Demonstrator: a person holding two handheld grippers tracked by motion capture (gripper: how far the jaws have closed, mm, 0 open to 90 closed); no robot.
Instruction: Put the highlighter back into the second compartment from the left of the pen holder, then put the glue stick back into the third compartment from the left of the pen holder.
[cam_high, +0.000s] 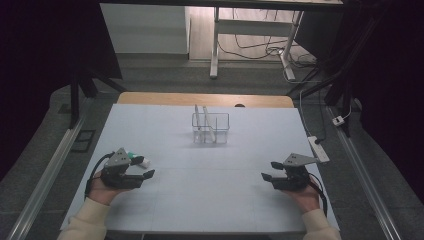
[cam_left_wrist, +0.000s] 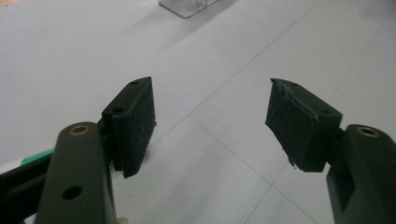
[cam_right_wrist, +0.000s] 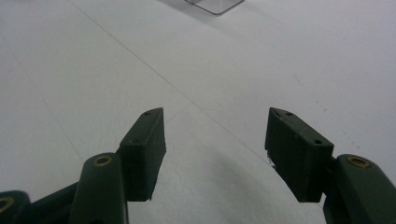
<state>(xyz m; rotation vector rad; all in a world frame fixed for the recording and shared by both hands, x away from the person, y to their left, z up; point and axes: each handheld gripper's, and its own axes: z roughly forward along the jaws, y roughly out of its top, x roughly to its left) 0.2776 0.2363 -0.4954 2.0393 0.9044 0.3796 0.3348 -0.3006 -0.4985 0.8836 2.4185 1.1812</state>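
left gripper (cam_high: 141, 174): near table's (cam_high: 165, 210) front-left corner, jaws spread, empty | tube (cam_high: 136, 159): white-green, lying just behind it; risk: jaw nudges it toward left edge | clear organizer (cam_high: 211, 128): toward rear edge, light, tips easily | right gripper (cam_high: 270, 170): front-right, spread, empty

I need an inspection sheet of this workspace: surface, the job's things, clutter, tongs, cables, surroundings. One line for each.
Surface: white table, faint grid lines, bare in the middle.
Job's things: clear organizer at the far centre, two slim upright items in its left part; small white and green object beside the left tongs.
Clutter: nothing seen.
Tongs: left tongs open, nothing between the jaws; right tongs open, nothing between the jaws.
Cables: one trails from each tool; power strip at the right edge.
Surroundings: desk frame behind, loose wires on the floor.
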